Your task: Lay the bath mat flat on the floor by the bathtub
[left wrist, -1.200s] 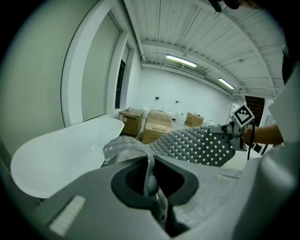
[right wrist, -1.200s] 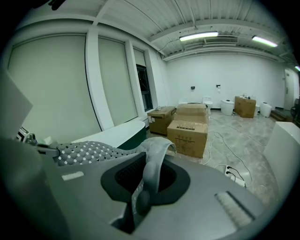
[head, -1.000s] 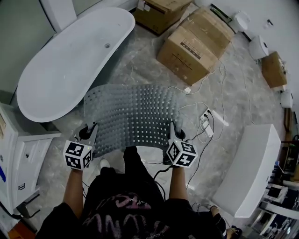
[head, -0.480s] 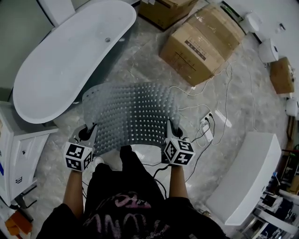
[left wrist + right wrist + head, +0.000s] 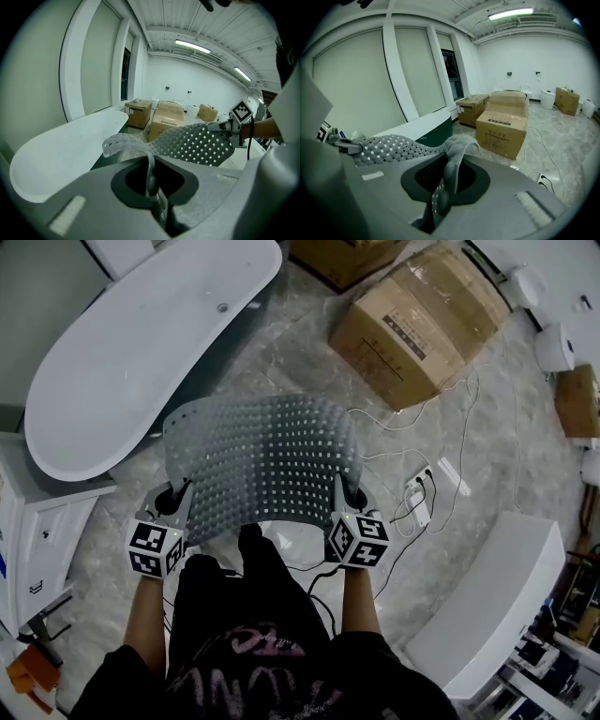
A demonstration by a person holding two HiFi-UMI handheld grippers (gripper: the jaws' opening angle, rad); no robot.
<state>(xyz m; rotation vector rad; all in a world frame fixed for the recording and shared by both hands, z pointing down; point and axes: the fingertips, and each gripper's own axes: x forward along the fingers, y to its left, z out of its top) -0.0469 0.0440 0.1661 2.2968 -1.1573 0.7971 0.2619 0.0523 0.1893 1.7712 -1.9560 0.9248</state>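
A grey, see-through bath mat studded with small square holes hangs spread out above the marble floor, bowed upward between my two grippers. My left gripper is shut on the mat's near left corner, my right gripper on its near right corner. In the left gripper view the mat's edge runs pinched between the jaws. The right gripper view shows the mat folded into that gripper's jaws. The white bathtub lies to the left of the mat, its dark green side facing me.
Two large cardboard boxes stand on the floor beyond the mat. A power strip and white cables lie at the right. A white cabinet stands at the left, a long white fixture at the lower right.
Both grippers have moved forward and lower with the mat still held. The mat has come nearer to the tub's side and the boxes.
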